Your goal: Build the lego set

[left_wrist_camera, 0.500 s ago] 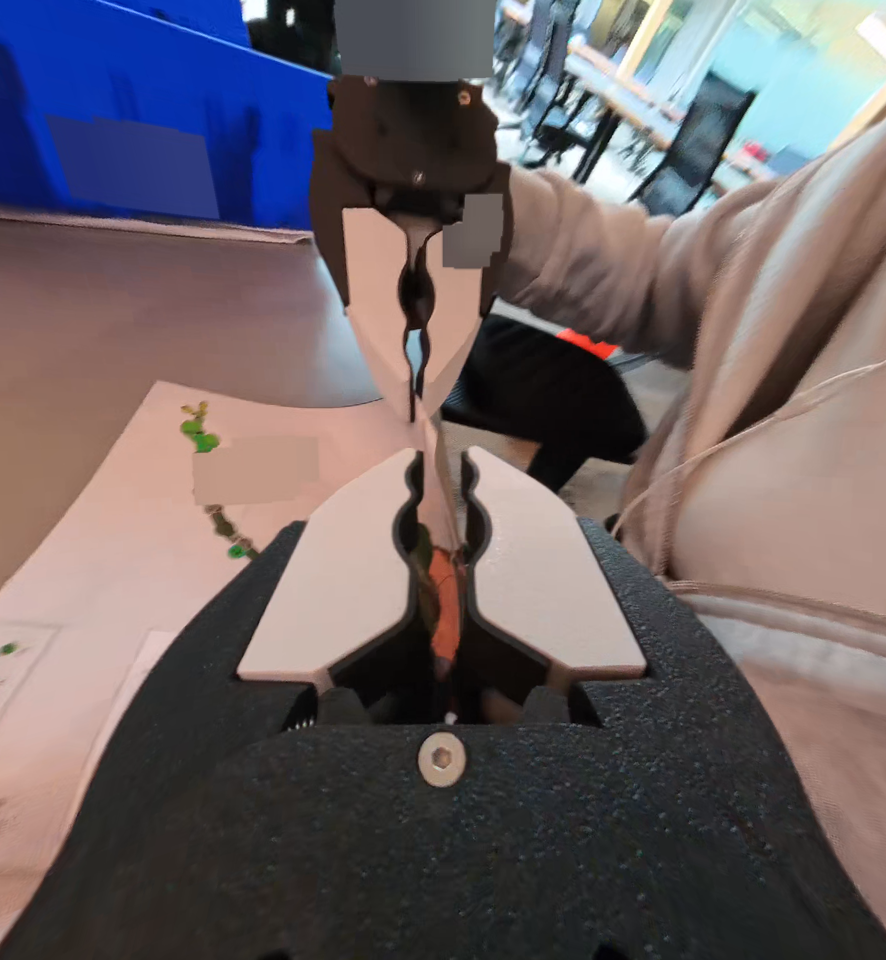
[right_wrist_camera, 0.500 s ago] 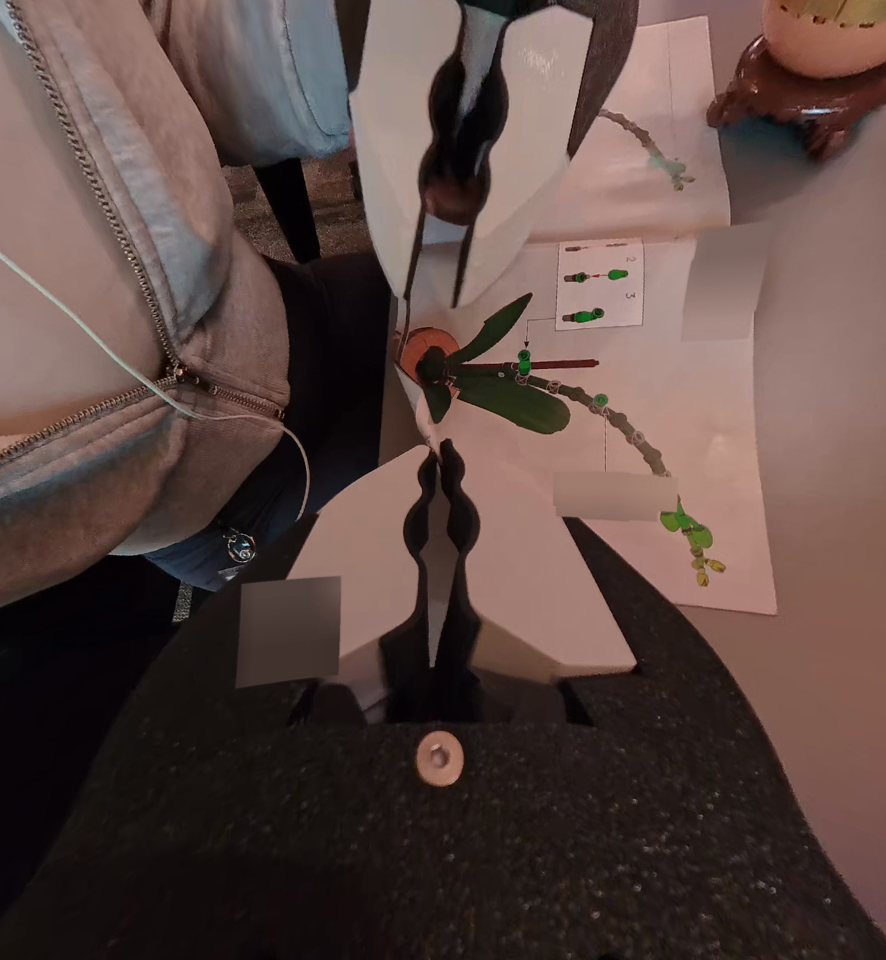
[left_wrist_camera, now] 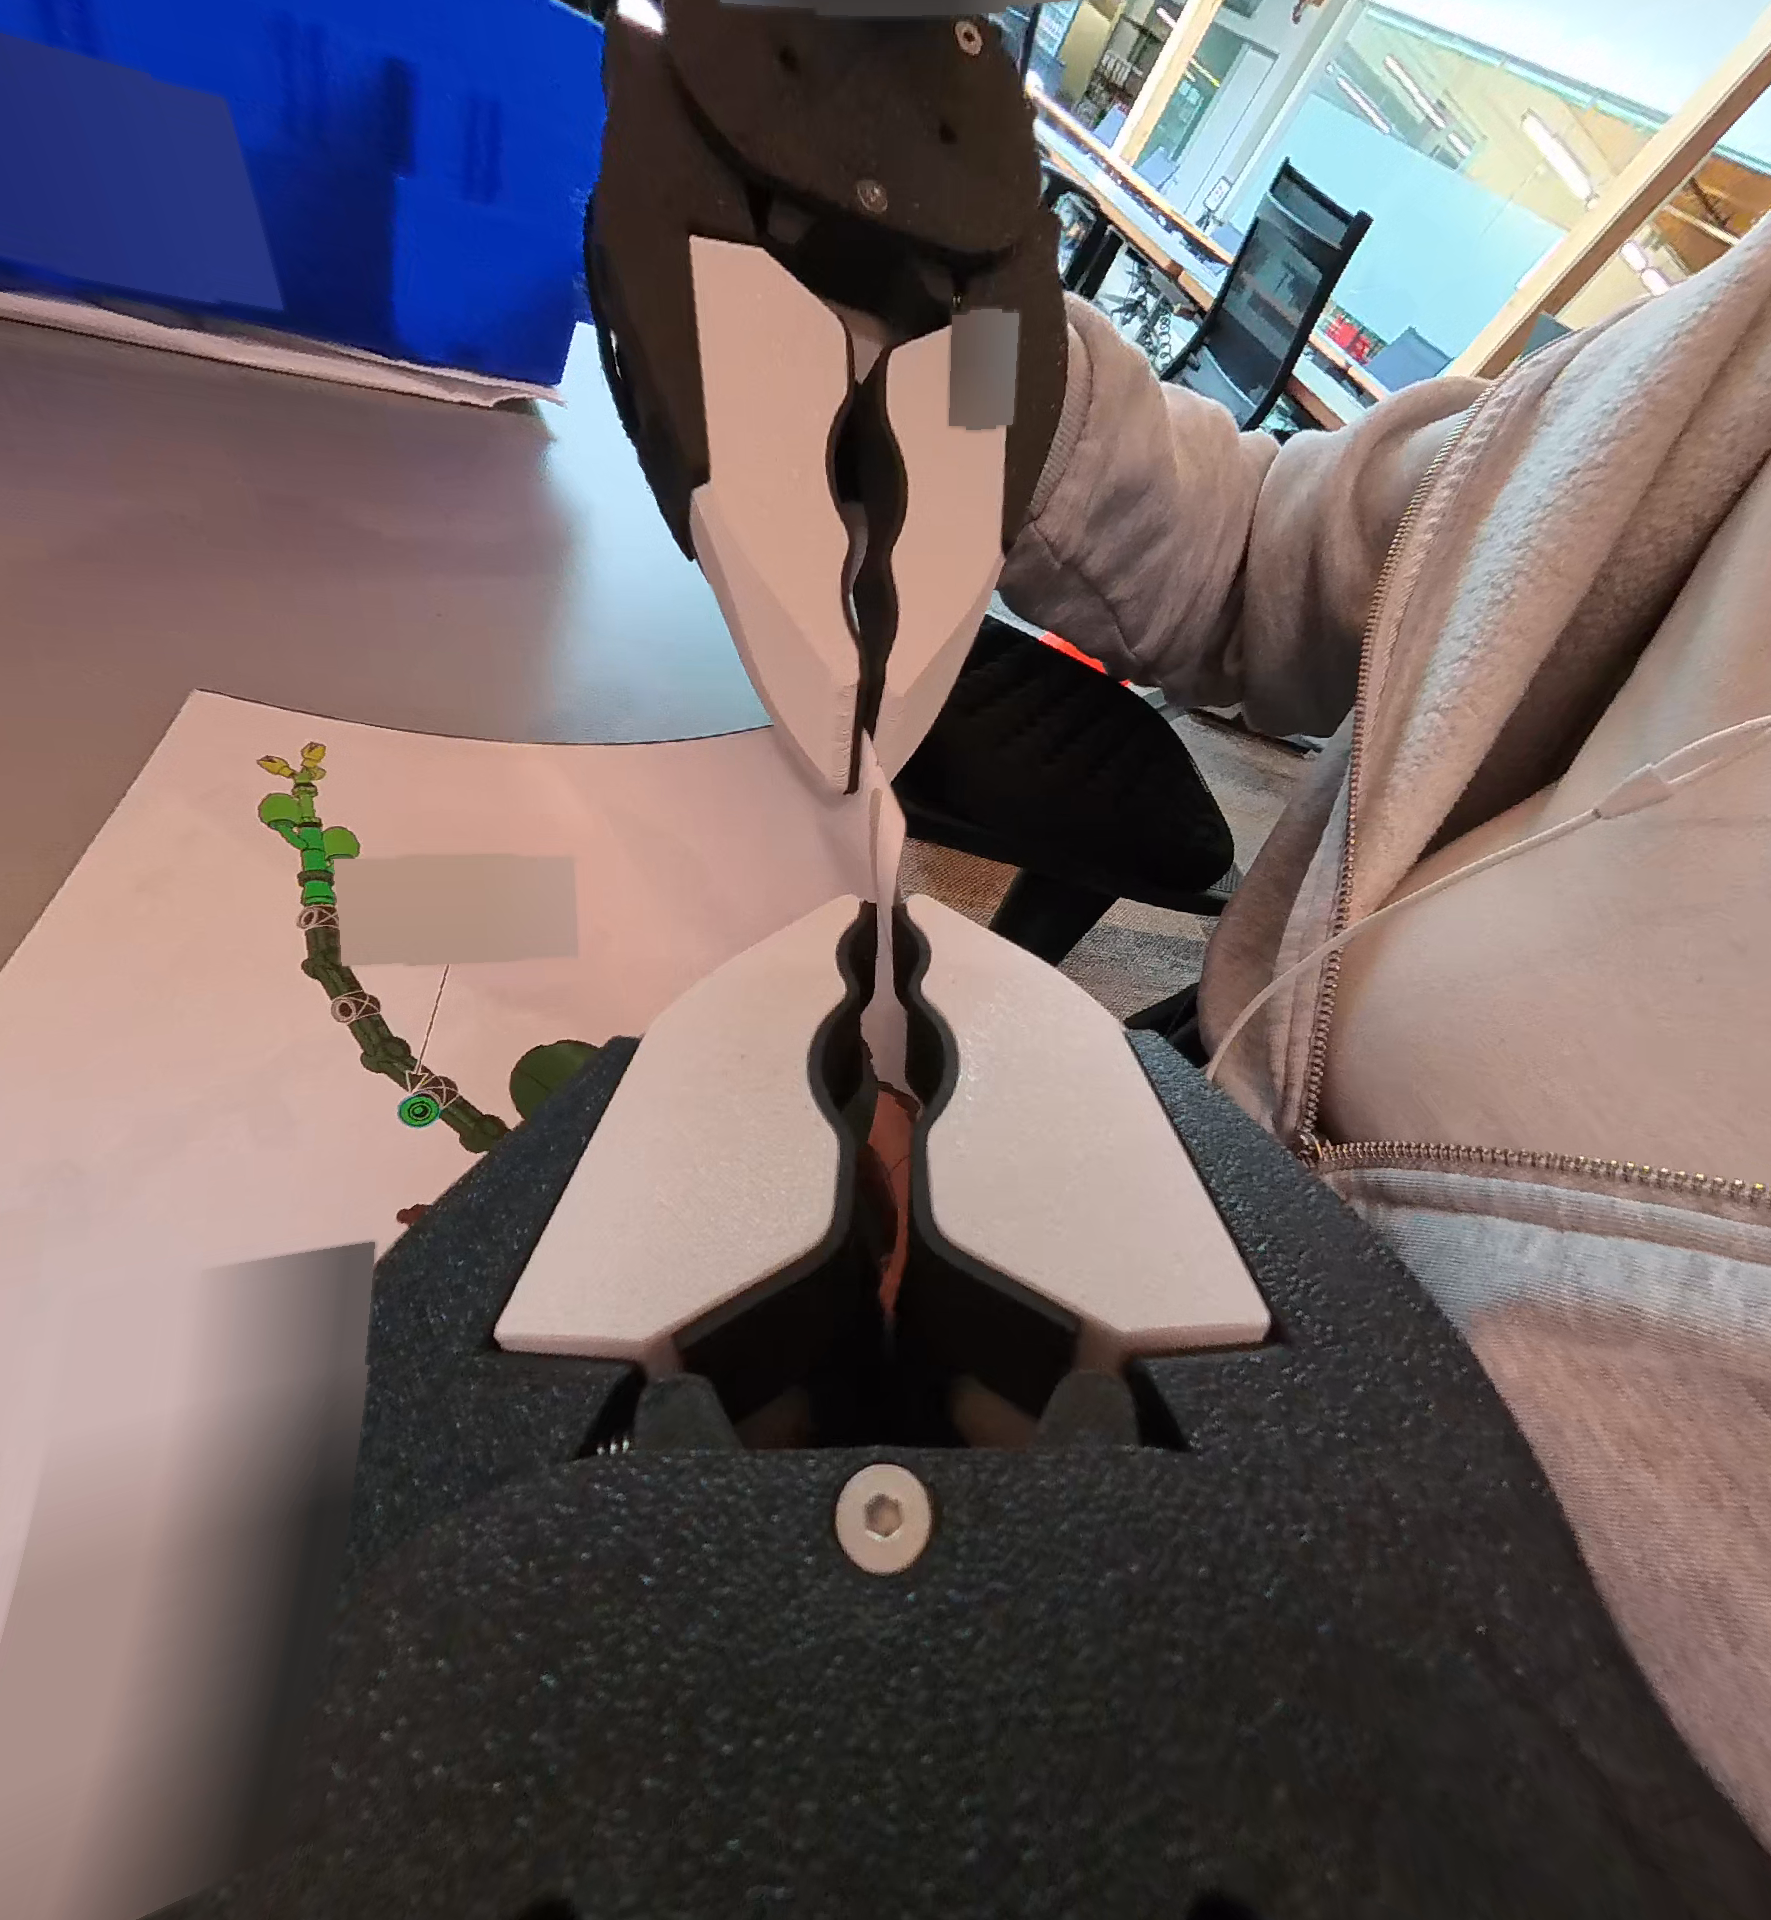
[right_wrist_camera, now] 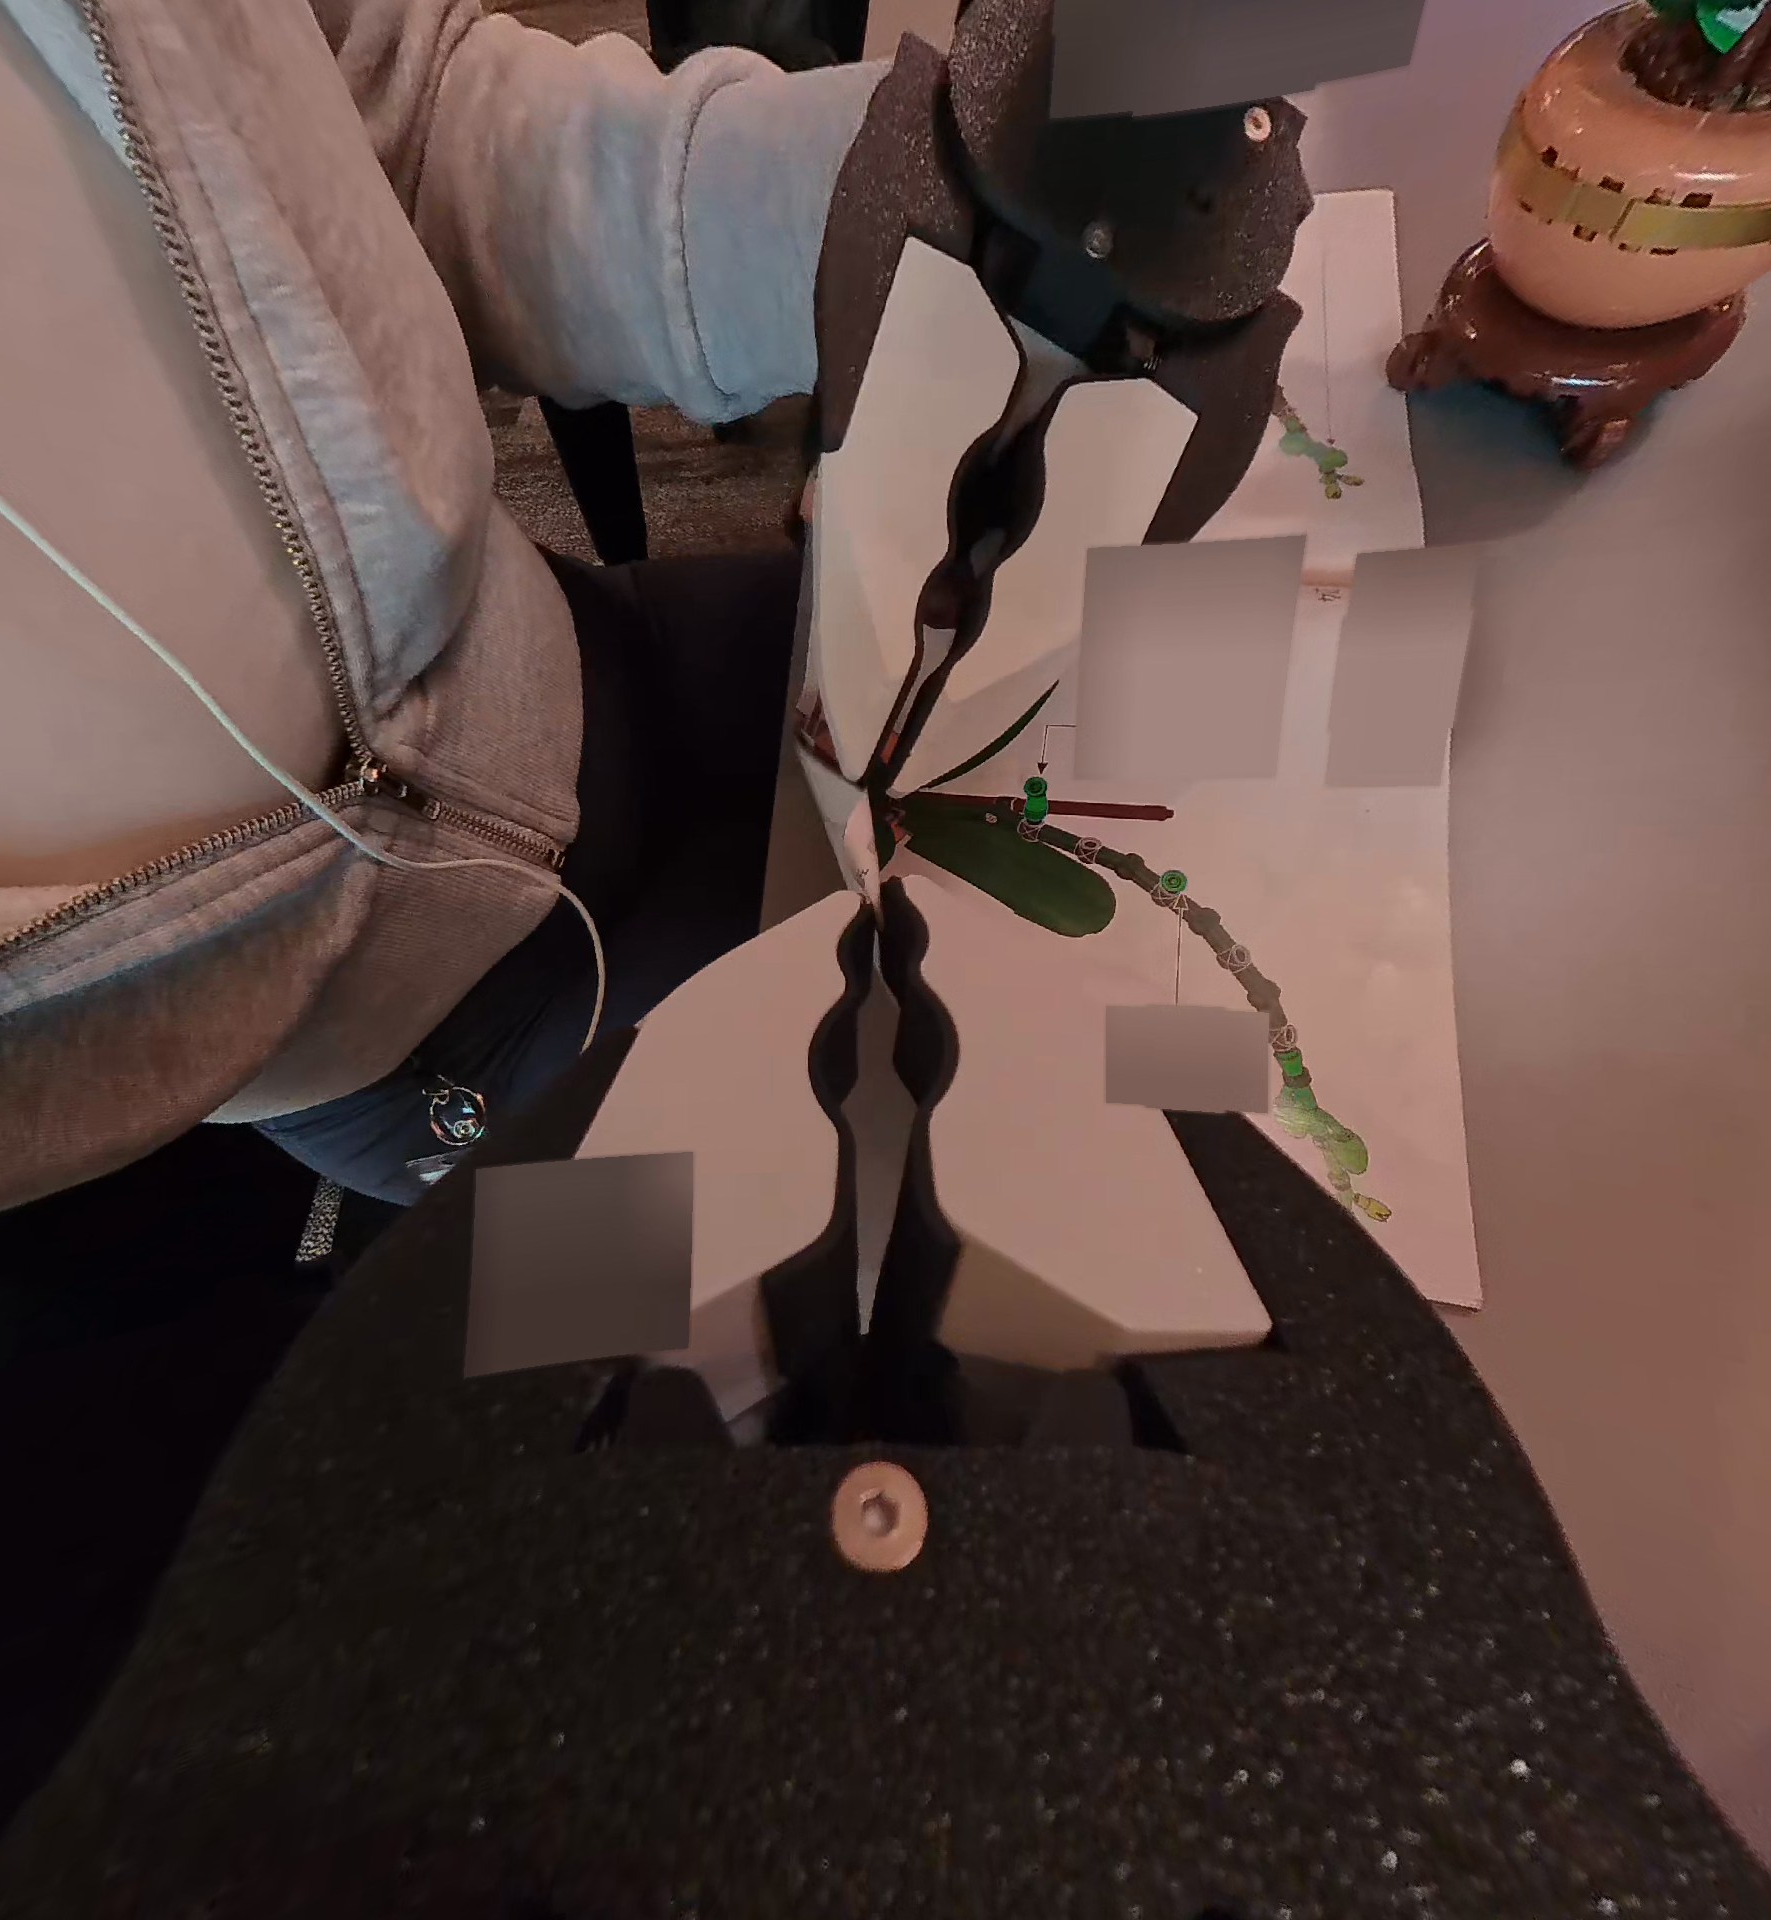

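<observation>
On the left, a blue bin (left_wrist_camera: 237, 156) stands at the far edge of the grey surface (left_wrist_camera: 237, 540), and nearer lies a white instruction sheet (left_wrist_camera: 185, 1039) printed with a green plant stem. The sheet's near corner is lifted off the surface and pinched from both ends: the left tongs (left_wrist_camera: 876, 914) are clenched on the paper edge, and the right tongs (left_wrist_camera: 865, 748) face them tip to tip, likewise clenched on it, so the raised strip of paper runs straight between the two. To the right is the person's grey zipped hoodie (left_wrist_camera: 1483, 935); in the right wrist view a brick-built plant pot (right_wrist_camera: 1639, 208) stands beyond the sheet.
</observation>
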`<state>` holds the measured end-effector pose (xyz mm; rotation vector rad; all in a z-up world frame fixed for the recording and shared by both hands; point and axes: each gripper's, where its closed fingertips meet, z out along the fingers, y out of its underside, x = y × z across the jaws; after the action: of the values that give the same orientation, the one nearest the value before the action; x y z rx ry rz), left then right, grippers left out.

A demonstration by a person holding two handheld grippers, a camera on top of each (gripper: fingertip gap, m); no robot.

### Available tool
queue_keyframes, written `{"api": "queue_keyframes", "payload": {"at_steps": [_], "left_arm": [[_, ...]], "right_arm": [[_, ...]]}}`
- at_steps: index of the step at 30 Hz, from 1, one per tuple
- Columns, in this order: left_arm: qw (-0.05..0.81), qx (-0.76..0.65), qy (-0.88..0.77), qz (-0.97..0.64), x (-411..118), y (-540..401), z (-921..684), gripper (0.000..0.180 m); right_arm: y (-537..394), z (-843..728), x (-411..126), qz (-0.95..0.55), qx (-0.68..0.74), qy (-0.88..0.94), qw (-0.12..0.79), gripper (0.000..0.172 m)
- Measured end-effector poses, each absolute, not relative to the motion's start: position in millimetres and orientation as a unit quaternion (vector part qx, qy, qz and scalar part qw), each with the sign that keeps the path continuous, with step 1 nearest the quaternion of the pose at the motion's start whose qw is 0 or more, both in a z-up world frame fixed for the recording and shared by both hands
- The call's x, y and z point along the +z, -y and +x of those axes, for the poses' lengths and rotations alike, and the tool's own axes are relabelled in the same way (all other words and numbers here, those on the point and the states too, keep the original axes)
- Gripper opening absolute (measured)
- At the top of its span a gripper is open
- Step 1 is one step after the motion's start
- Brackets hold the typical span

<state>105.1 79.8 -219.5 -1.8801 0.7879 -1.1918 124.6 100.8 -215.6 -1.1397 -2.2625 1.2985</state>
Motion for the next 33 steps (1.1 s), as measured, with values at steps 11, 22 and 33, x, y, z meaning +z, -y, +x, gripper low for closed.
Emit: {"api": "queue_keyframes", "payload": {"at_steps": [11, 22, 33], "left_arm": [[0.373, -0.465, -0.316, -0.738, -224.5, -80.2, 106.1, 0.004], [0.370, -0.415, -0.352, -0.752, -233.4, -77.8, 108.3, 0.005], [0.380, -0.419, -0.371, -0.736, -230.9, -73.1, 110.3, 0.000]], "right_arm": [[-100.5, 125.8, -218.2, -0.396, 0.453, 0.786, 0.144, 0.001], [-97.9, 126.4, -220.5, -0.396, 0.450, 0.788, 0.142, 0.000], [-98.4, 132.3, -221.6, -0.408, 0.444, 0.785, 0.144, 0.023]]}}
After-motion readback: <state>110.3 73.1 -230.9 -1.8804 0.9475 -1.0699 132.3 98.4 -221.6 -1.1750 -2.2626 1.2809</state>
